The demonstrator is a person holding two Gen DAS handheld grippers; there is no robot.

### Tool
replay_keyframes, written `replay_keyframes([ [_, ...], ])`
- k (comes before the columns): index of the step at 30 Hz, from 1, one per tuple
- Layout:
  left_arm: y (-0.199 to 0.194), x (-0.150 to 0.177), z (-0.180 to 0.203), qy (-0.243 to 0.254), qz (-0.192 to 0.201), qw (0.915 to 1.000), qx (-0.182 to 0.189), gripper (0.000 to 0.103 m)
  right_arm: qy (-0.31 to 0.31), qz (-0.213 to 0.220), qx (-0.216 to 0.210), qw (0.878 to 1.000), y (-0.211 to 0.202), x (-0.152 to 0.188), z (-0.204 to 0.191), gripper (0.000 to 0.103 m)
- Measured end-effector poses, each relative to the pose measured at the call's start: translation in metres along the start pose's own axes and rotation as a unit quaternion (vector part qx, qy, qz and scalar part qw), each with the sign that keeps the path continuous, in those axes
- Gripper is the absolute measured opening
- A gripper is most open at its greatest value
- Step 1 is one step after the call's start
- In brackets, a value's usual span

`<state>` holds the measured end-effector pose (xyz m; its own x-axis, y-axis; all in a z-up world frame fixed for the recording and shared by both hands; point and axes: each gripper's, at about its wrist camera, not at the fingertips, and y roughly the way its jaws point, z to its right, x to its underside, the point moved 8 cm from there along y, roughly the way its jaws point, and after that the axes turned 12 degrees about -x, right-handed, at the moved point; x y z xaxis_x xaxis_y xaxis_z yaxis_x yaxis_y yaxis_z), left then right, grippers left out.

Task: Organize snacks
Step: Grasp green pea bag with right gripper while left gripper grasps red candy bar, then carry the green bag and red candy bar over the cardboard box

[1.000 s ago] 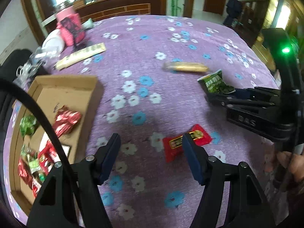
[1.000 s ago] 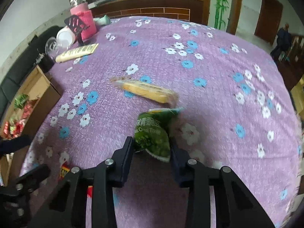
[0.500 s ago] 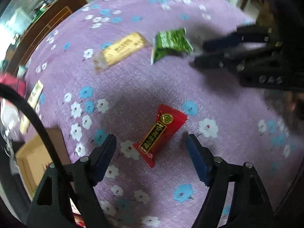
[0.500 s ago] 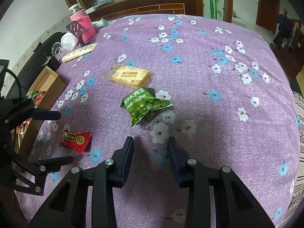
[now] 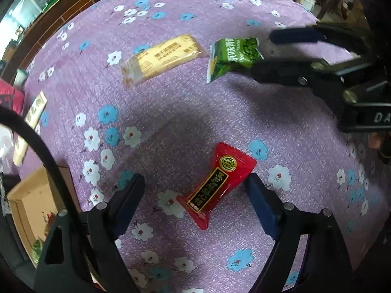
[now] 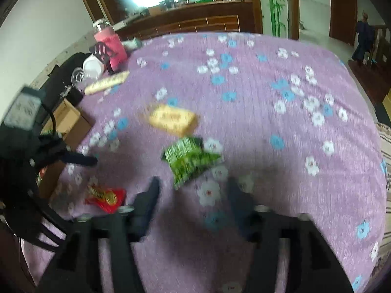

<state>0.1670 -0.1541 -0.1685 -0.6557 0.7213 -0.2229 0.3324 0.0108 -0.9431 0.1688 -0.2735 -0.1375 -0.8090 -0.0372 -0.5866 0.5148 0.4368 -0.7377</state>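
Note:
A red candy packet (image 5: 216, 186) lies on the purple flowered tablecloth (image 5: 171, 112), between the open fingers of my left gripper (image 5: 195, 190), close to the right finger. It also shows in the right wrist view (image 6: 106, 196). A green pea snack bag (image 5: 232, 57) lies further off, just in front of my open right gripper (image 6: 193, 190); the bag also shows in the right wrist view (image 6: 190, 160). A yellow biscuit pack (image 5: 162, 58) lies left of the green bag.
A cardboard box (image 5: 31, 210) with snacks inside stands at the left table edge. A long cream snack bar (image 6: 107, 85), a pink jar (image 6: 108, 42) and a white cup (image 6: 92, 66) stand at the far left. The right gripper's body (image 5: 342, 80) reaches in from the right.
My right gripper let go of the green bag, which now lies on the cloth, and opened wider. My left gripper moved closer over the red candy packet, staying open.

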Motion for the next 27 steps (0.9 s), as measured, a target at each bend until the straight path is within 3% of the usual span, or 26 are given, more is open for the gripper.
replay_keyframes([
  [3,0.001,0.002,-0.005,-0.013,0.0,0.9999,0.003,0.085,-0.049,0.005,0.007,0.999,0.008,-0.017,-0.009,0.075],
  [7,0.002,0.005,-0.005,-0.016,0.005,0.9999,-0.001,0.083,-0.069,-0.053,0.004,0.996,0.034,-0.018,-0.006,0.072],
  [9,0.0,0.006,-0.003,-0.015,0.009,0.9998,0.008,0.078,-0.073,-0.07,0.014,0.995,0.041,-0.015,-0.002,0.061],
  [10,-0.003,0.01,0.001,-0.012,0.013,0.9998,0.013,0.071,-0.067,-0.076,0.01,0.995,0.043,-0.013,0.0,0.05],
  [11,-0.006,0.011,0.005,-0.006,0.018,0.9997,0.015,0.065,-0.062,-0.077,0.011,0.995,0.044,-0.012,0.002,0.048],
  [20,-0.013,0.013,0.022,0.005,0.021,0.9988,0.045,0.025,-0.047,-0.066,0.019,0.997,0.035,-0.004,0.002,0.047],
  [27,-0.012,0.012,0.019,-0.026,0.031,0.9986,0.034,0.02,-0.036,-0.06,0.02,0.997,0.023,0.009,0.002,0.047],
])
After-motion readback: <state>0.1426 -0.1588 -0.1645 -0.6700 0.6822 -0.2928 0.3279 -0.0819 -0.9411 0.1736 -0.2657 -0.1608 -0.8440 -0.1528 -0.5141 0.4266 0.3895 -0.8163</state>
